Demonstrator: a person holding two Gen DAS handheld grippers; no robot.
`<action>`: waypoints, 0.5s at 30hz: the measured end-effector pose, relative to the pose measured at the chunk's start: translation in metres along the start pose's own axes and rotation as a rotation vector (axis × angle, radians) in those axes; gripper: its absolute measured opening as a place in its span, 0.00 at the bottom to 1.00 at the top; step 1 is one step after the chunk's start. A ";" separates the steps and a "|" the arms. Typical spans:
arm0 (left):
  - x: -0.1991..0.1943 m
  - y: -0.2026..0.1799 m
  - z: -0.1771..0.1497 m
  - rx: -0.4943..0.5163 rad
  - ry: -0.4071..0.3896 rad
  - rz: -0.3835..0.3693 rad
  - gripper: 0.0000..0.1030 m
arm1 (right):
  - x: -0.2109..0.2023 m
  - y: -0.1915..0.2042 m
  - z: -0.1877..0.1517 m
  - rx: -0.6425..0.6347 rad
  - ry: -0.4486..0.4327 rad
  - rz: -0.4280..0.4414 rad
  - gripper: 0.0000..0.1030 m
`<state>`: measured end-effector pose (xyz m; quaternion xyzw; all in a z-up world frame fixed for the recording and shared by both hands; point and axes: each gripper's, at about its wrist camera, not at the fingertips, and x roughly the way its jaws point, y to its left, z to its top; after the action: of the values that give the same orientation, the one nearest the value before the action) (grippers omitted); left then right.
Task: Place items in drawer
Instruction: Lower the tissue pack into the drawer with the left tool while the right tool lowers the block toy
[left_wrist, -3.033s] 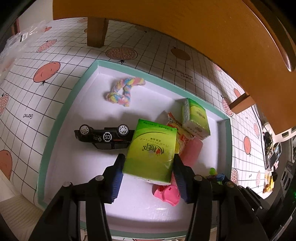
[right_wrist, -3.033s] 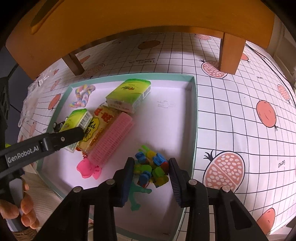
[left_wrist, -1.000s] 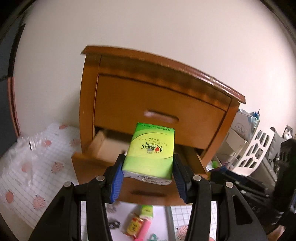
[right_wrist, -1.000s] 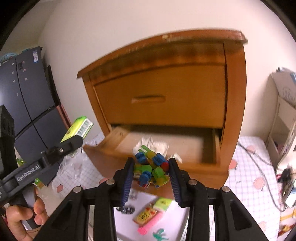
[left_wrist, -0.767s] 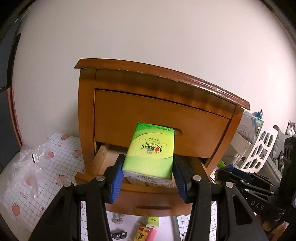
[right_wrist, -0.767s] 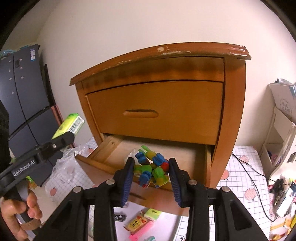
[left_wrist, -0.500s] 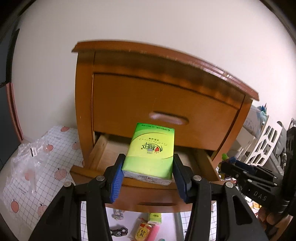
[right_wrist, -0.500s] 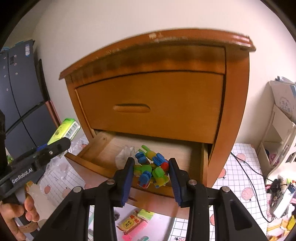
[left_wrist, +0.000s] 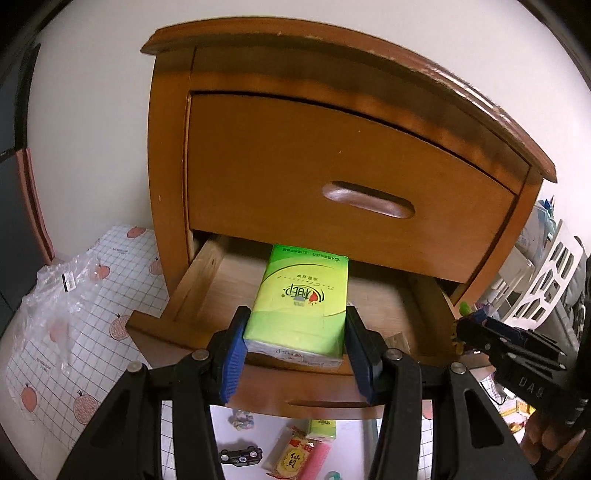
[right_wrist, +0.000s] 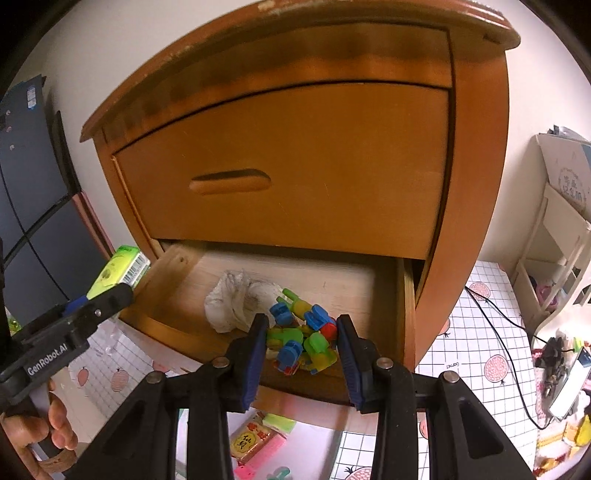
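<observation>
My left gripper is shut on a green tissue pack, held over the front edge of the open lower drawer of a wooden nightstand. My right gripper is shut on a bundle of blue and green toy blocks, just above the drawer's front rim. Inside the drawer lies a crumpled white bag. The left gripper with its tissue pack shows at the left of the right wrist view. The right gripper shows at the right of the left wrist view.
The upper drawer is closed, overhanging the open one. Below on the floor a white tray holds a black toy car, a snack packet, a pink item and a small tissue pack. A white shelf stands right.
Both grippers rose from the tray with their loads and have closed in on the open lower drawer; the view now tilts down into it.
</observation>
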<state>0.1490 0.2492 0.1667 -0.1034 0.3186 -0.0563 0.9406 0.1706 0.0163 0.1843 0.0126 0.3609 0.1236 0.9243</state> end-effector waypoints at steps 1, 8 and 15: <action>0.003 -0.001 0.001 0.005 0.005 0.003 0.50 | 0.002 0.001 0.001 0.000 0.002 -0.002 0.39; 0.018 -0.008 0.003 0.024 0.045 0.019 0.50 | 0.007 0.000 0.003 0.000 0.024 -0.012 0.39; 0.031 -0.003 0.003 0.001 0.091 0.029 0.55 | 0.013 -0.008 0.003 0.040 0.054 -0.011 0.42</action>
<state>0.1757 0.2412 0.1514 -0.0955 0.3624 -0.0476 0.9259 0.1837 0.0117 0.1774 0.0260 0.3881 0.1117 0.9145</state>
